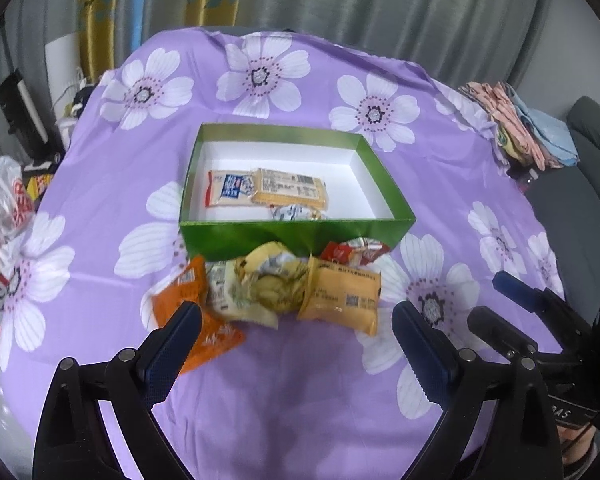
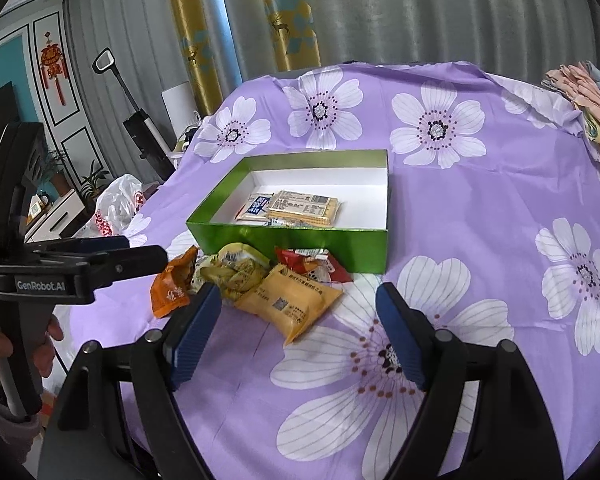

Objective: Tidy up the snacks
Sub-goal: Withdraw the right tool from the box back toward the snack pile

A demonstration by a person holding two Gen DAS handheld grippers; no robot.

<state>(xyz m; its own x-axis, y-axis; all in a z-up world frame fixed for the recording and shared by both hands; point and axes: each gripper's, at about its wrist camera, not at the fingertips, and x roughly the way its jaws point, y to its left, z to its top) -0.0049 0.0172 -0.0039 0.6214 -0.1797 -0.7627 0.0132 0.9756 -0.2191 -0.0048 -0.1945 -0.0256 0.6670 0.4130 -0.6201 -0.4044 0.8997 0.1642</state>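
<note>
While both tongs (image 1: 296, 344) (image 2: 296, 320) gape empty, green box (image 1: 300, 236) lengthwise across, yellow packet (image 2: 292, 304) slanting toward it.

My left wrist view sits low over the near edge of the counter (image 1: 100, 184), looking forward and down between its own fingers at the green box (image 1: 296, 236) head-on, near range. My right wrist view looks from further right, angled leftward, so the same green box (image 2: 296, 242) shows cornerwise and the left claw (image 2: 140, 254) enters at its left edge. Both share the box, the loose snack pile (image 1: 276, 288) before it, and the folded cloths (image 1: 520, 128) at far right.
</note>
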